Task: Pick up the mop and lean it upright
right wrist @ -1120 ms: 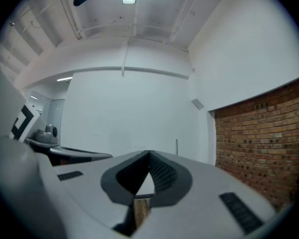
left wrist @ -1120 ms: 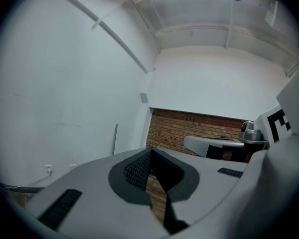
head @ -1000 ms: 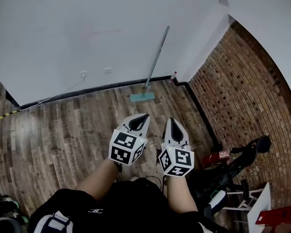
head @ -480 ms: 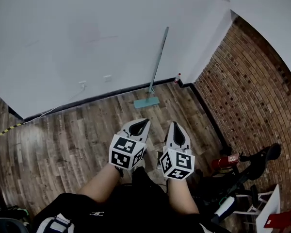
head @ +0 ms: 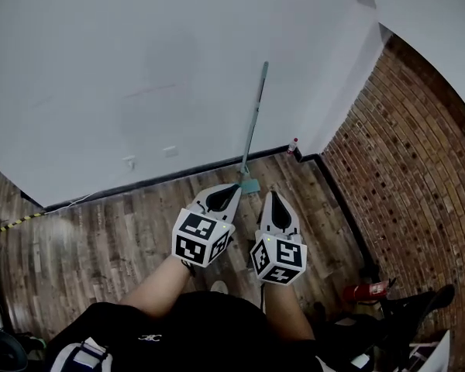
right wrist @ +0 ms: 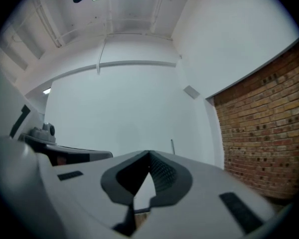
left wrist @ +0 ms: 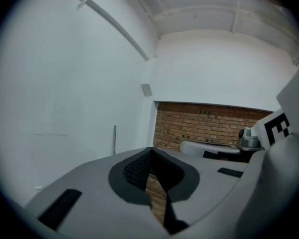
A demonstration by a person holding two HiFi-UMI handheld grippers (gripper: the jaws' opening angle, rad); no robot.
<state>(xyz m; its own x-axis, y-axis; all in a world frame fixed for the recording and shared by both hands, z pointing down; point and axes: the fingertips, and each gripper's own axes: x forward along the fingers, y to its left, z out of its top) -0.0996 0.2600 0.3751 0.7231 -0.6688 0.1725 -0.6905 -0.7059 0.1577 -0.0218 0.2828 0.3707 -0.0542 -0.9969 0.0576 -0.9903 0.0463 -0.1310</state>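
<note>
**Head view: mop stands against the wall, both grippers empty**

Nearest: the person's forearms, held low over the wood floor (head: 101, 231).

Left gripper (head: 231, 189): jaws together, nothing between them; the left gripper view shows only floor through the slit.

Right gripper (head: 274, 197): jaws together, also empty, just beside the left one.

Mop (head: 254, 122): head on the floor by the skirting, handle tilted up against the white wall (head: 139, 68), touched by neither gripper.

Corner: a small bottle (head: 294, 144) where the white wall meets the brick wall (head: 403, 153). A red fire extinguisher (head: 368, 291) lies lower right.

Change over the last second: the mop head has drawn closer to the left gripper's tip in this view. The grippers stayed shut and side by side, and the mop kept its lean.

Judgement: the mop already leans upright, so the task looks finished, with nothing left to lift.
</note>
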